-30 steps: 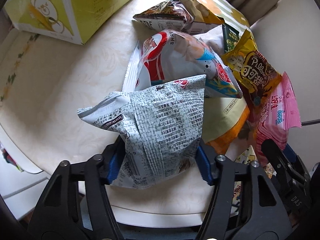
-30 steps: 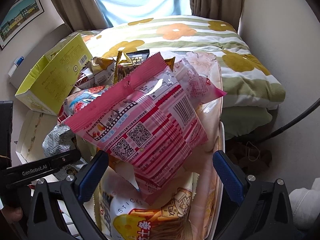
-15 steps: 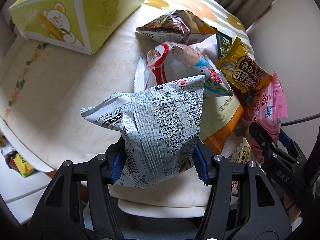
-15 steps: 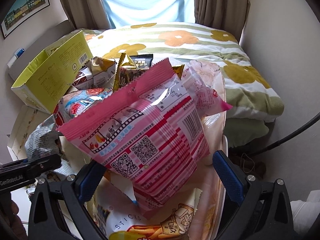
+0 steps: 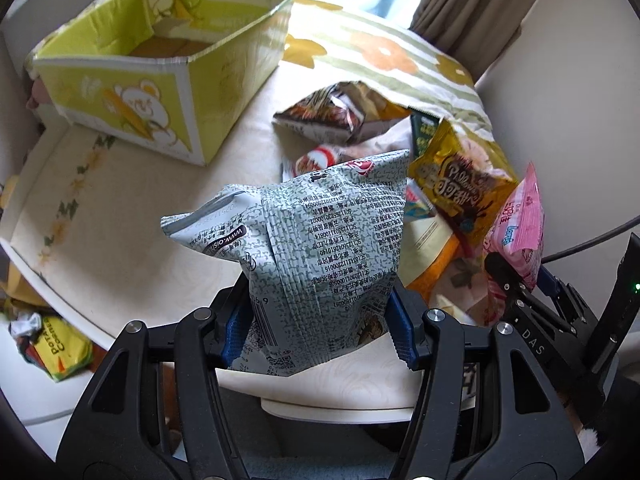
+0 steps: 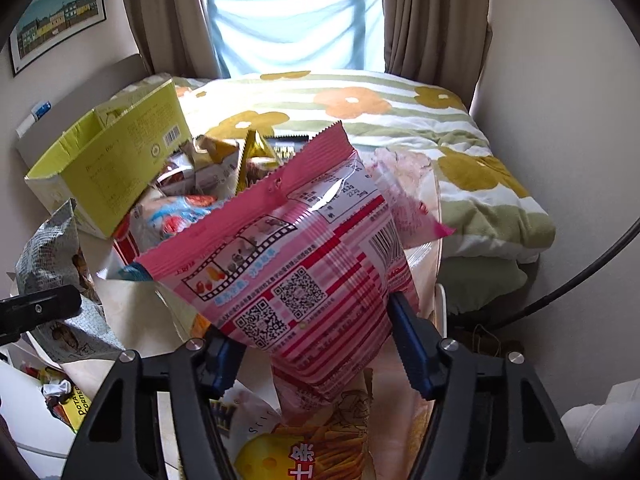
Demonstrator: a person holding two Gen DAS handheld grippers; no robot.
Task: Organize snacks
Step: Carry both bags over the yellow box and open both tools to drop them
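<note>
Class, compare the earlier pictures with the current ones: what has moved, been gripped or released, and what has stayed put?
The right gripper has just closed its jaws onto the pink snack bag, which earlier sat between wide-open jaws. The left gripper has lifted the grey printed bag. The yellow box and the snack pile stay put.

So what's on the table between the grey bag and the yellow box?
Nothing. In the left wrist view, only bare cream tabletop lies between the grey bag and the yellow box.
</note>
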